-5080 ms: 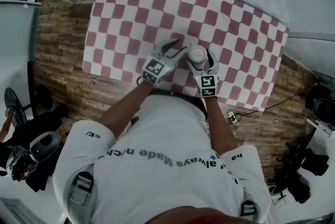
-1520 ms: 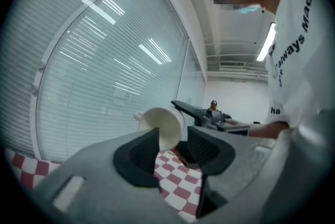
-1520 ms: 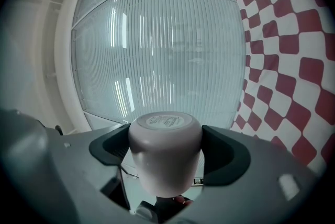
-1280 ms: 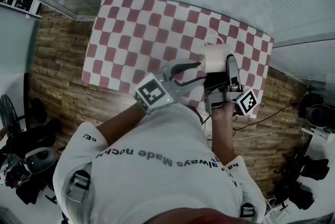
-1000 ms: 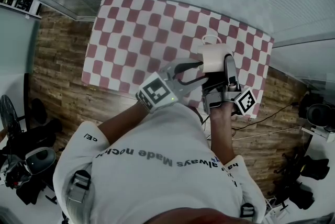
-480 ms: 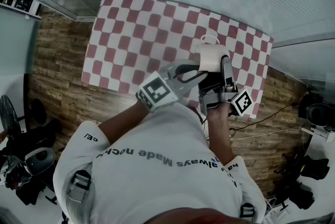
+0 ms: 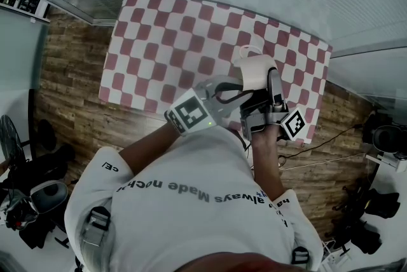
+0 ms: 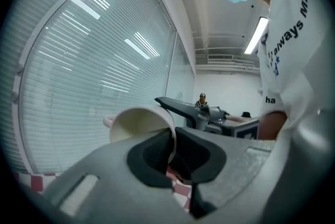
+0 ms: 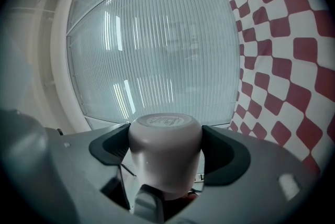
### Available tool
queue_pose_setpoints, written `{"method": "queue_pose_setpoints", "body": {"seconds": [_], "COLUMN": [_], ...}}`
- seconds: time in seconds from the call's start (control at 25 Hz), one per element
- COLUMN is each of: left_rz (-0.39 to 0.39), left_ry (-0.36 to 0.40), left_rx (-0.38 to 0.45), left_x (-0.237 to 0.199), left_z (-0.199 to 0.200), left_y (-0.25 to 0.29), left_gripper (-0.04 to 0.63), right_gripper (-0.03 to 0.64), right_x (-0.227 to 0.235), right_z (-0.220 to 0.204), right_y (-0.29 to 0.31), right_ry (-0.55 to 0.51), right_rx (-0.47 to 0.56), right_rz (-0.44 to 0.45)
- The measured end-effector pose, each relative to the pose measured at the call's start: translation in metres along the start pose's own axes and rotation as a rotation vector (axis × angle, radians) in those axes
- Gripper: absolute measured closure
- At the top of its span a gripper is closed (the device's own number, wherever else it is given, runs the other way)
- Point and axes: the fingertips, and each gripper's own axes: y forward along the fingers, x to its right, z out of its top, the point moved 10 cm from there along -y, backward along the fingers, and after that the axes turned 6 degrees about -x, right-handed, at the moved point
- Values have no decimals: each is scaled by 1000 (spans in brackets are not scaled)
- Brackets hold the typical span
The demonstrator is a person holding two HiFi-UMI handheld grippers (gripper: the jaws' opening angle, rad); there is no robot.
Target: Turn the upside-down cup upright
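The cup (image 7: 256, 69) hangs over the table (image 7: 165, 29) at right, left gripper (image 7: 239, 86) alongside.

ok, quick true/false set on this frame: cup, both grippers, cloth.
1. The cup stands mouth-down. False: it is held on its side, above the tablecloth.
2. The right gripper is shut on the cup's body. True.
3. The left gripper is empty. False: its fingers have just closed on the cup's rim wall.
4. The tablecloth is red-and-white checked. True.
5. The cup has no handle. False: a handle shows at its side.
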Motion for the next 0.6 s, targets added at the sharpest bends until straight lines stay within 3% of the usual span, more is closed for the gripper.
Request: {"method": "queue_pose_setpoints", "body": {"seconds": [0.24,0.6], "left_rz": [-5,27], "left_ry": [1,-29], "left_rx": [13,30], "left_x": [-1,-13], "left_z": [3,3], "left_y": [-3,-14], "left_gripper": [574,574], "right_gripper": [206,169], "right_x": [-5,-9], "right_z": [-2,3], "right_y": [2,0], "right_ry": [-71,-184], "right_rx": [-46,-85], "right_rz": [16,8]}}
